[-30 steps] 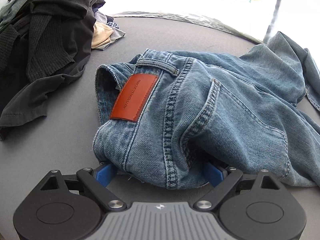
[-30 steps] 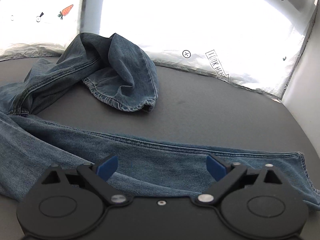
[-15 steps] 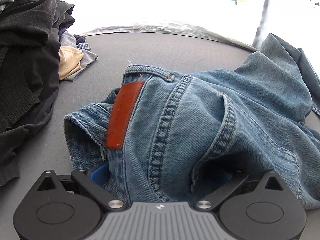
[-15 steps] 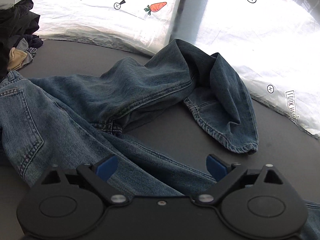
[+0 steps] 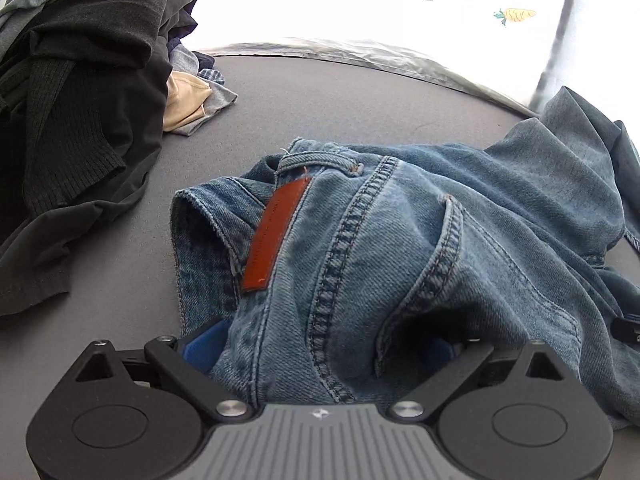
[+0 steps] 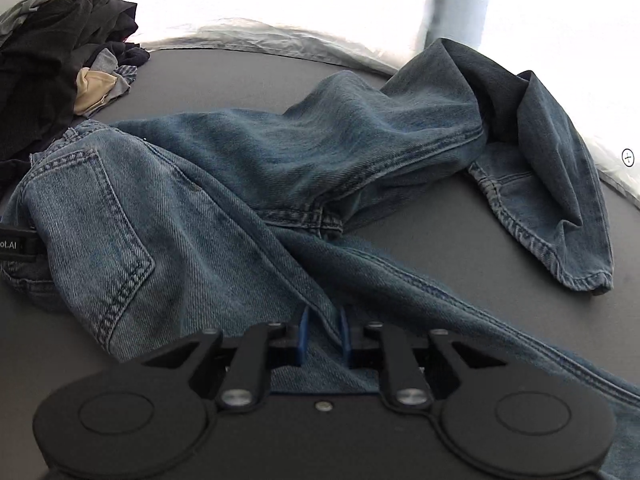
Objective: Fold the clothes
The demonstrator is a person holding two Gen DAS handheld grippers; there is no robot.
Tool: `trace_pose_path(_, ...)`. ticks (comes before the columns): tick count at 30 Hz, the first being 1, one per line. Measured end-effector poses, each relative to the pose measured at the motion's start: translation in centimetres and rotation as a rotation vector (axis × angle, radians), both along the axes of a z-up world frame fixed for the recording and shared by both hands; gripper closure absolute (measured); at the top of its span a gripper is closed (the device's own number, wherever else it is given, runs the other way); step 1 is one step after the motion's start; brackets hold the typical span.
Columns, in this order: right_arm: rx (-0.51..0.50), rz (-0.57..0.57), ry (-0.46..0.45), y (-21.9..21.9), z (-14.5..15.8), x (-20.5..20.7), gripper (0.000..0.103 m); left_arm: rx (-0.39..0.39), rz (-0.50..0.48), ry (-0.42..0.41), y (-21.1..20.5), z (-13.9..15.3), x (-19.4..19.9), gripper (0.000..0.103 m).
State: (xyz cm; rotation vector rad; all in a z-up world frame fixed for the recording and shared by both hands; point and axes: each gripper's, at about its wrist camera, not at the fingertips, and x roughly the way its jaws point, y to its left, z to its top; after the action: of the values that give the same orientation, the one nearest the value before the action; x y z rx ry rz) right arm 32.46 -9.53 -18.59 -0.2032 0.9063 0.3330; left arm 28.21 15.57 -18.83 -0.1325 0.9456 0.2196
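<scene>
1. Crumpled blue denim jeans (image 6: 240,184) lie on the grey tabletop (image 5: 320,96), waist toward the left, legs trailing right.
2. Right gripper (image 6: 323,334) is closing, jaws narrow, on denim at the seat/leg edge.
3. Left gripper (image 5: 320,350) has its jaws wide with waistband denim bunched between them; grip unclear.
4. Long axis runs between the two grippers.

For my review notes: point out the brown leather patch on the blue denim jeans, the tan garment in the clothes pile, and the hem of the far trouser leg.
Brown leather patch (image 5: 276,236): left wrist view, patch centre.
Tan garment (image 5: 185,99): left wrist view, its exposed fold.
Trouser-leg hem (image 6: 560,268): right wrist view, stitched bottom edge.
</scene>
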Motion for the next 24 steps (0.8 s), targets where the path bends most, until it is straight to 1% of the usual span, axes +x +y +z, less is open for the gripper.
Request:
trace_pose_path(1, 0.020, 0.008, -0.005, -0.3, 0.2, -0.5, 0.099, -0.002, 0.006, -0.007, 0.1, 0.4, -0.4, 0.006)
trace_pose_path(5, 0.112, 0.015, -0.010, -1.5, 1.0, -3.4, 0.100, -0.013, 0.022, -0.035, 0.4, 2.0, -2.1, 0.006)
trace_pose_path(10, 0.133, 0.090, 0.007, -1.2, 1.6, -7.7, 0.100, -0.020, 0.020, -0.053, -0.3, 3.3, -5.2, 0.006)
trace_pose_path(12, 0.136, 0.126, 0.039, -1.1, 1.4, -9.4, 0.100, -0.025, 0.015, -0.044, -0.6, 3.3, -6.6, 0.006)
trace_pose_path(15, 0.132, 0.153, 0.121, -0.9, 0.7, -10.8, 0.100, -0.029, -0.001, -0.015, -1.2, 2.9, -9.1, 0.006)
trace_pose_path(16, 0.135, 0.145, 0.143, -0.9, 0.6, -10.9, 0.100, -0.023, -0.009, -0.004, -1.3, 2.8, -9.9, 0.006)
trace_pose_path(18, 0.151, 0.108, 0.160, -0.9, 1.0, -10.6, 0.098, -0.010, -0.028, 0.017, -1.5, 2.4, -11.3, 0.006)
trace_pose_path(19, 0.168, 0.099, 0.152, -0.8, 1.5, -10.5, 0.095, -0.006, -0.036, 0.024, -1.6, 2.3, -11.8, 0.006)
trace_pose_path(20, 0.189, 0.088, 0.126, -0.7, 2.2, -10.4, 0.091, -0.002, -0.046, 0.030, -1.5, 2.2, -12.3, 0.006)
trace_pose_path(21, 0.213, 0.076, 0.092, -0.6, 2.9, -10.3, 0.078, 0.001, -0.056, 0.035, -1.4, 2.1, -12.8, 0.006)
trace_pose_path(22, 0.237, 0.067, 0.058, -0.5, 3.6, -10.0, 0.063, 0.005, -0.061, 0.039, -1.3, 2.1, -13.1, 0.006)
trace_pose_path(24, 0.266, 0.055, 0.012, 0.0, 4.3, -9.1, 0.055, 0.013, -0.065, 0.052, -0.8, 1.9, -13.7, 0.006)
